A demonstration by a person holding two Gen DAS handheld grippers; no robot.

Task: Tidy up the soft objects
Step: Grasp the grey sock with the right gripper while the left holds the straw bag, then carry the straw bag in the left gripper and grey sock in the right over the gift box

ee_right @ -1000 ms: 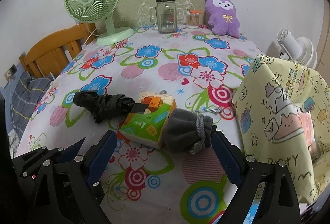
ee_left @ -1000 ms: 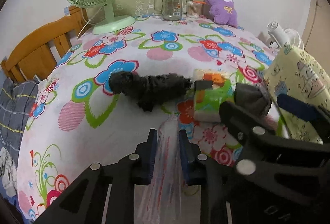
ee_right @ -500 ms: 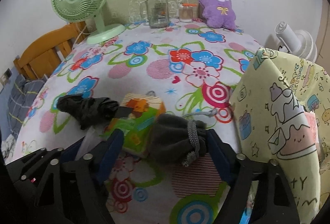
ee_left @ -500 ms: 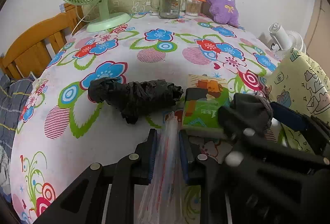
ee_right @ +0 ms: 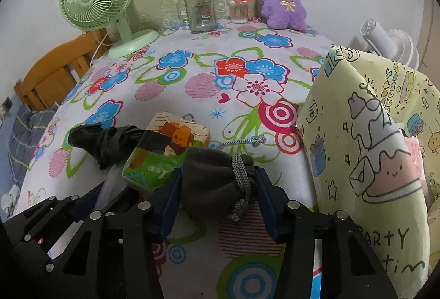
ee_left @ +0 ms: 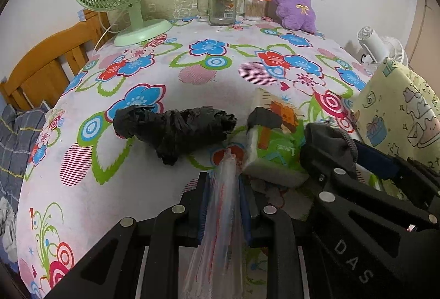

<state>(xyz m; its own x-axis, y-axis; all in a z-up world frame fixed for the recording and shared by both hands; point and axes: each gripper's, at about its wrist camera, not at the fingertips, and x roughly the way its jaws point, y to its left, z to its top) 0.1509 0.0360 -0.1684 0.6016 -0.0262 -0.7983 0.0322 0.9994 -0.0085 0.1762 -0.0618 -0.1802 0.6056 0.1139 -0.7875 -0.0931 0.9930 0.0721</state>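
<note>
The right hand-held gripper point(ee_right: 217, 186) has just been closing on the grey drawstring pouch point(ee_right: 214, 178), pads touching both sides; squeeze mid-body, clear of the cord. The left hand-held gripper point(ee_left: 223, 205) pinches a clear plastic bag point(ee_left: 220, 230). The tissue pack point(ee_right: 162, 150) touches the pouch's left; the yellow bag point(ee_right: 371, 147) crowds the right; the surface point(ee_right: 209, 79) lies free beyond.

The left gripper point(ee_left: 224, 205) is clamped on a bag point(ee_left: 220, 230); the right gripper point(ee_right: 220, 197), just closing, seemingly presses a pouch point(ee_right: 211, 180).

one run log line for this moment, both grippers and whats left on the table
left gripper: shut on clear plastic bag | right gripper: jaws closing, pads on grey drawstring pouch | black bag roll, tissue pack: untouched
</note>
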